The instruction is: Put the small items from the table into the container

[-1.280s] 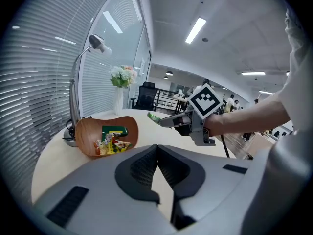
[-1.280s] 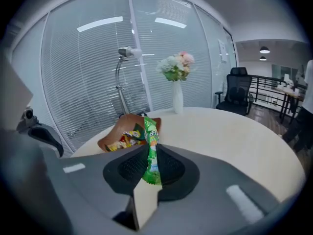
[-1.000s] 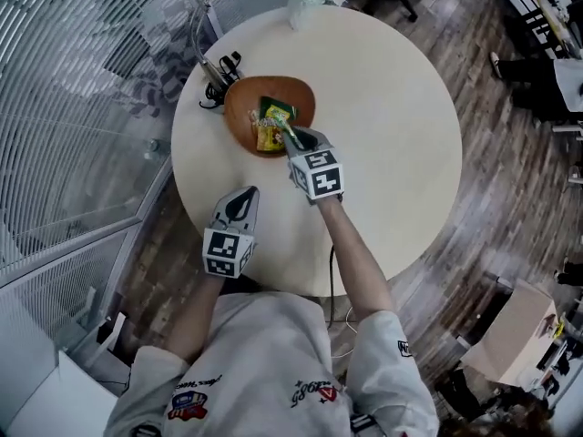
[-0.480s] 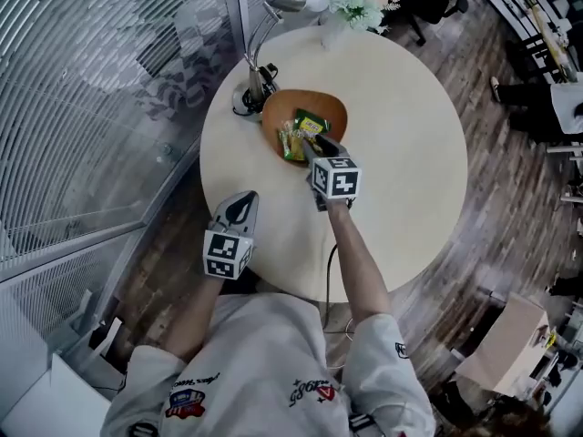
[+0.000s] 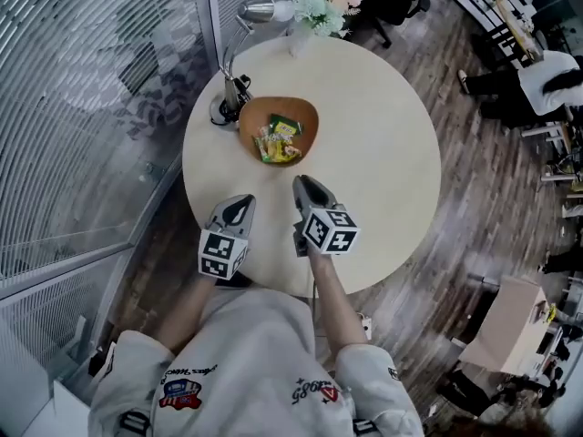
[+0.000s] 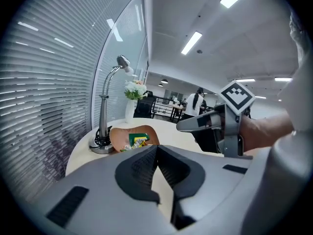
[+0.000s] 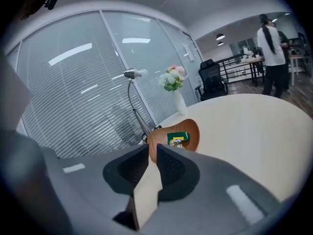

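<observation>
grey and empty, my left gripper (image 5: 242,201) hangs over the near edge of the pale round table (image 5: 392,153), jaws pressed together on nothing. just beside it my right gripper (image 5: 303,183) reaches a little further in, jaws closing with a thin gap showing and nothing between them. past both, toward the far left edge, the wooden bowl (image 5: 302,115) holds the small packets (image 5: 276,140). a desk lamp (image 5: 225,107) stands just beside the bowl, a vase of flowers (image 5: 314,7) at the far edge.
</observation>
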Tool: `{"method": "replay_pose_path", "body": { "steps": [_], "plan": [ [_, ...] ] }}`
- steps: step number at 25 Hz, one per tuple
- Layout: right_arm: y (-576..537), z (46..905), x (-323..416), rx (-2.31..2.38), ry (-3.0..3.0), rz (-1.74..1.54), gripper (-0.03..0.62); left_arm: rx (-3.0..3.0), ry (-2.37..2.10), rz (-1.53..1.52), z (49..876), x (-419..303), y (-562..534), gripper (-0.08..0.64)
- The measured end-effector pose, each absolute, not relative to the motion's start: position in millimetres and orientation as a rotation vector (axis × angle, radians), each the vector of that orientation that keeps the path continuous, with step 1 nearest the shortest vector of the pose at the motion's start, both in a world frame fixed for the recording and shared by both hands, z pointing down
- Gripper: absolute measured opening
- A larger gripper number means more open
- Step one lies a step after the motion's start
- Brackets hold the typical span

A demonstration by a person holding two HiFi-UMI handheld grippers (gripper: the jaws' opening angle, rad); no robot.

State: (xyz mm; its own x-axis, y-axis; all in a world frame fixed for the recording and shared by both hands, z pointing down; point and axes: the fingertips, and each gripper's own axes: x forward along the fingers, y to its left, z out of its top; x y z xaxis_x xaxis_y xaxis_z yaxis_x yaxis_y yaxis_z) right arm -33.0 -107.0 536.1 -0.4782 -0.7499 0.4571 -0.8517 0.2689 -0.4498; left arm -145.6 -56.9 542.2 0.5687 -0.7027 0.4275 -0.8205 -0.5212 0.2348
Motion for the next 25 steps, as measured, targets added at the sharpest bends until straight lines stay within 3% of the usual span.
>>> {"method": "replay_pose_path", "body": {
  "steps": [4,25],
  "plan": [
    [-75,531,-21,1.622,-2.352,1.037,0.021,2.464,-1.157,0.399,534,-126,-51,0.008],
    [9,523,-10,1.744,-2.3,0.942,0.012,2.617,-0.956,0.44,528,-70,-10,0.007]
  ]
}}
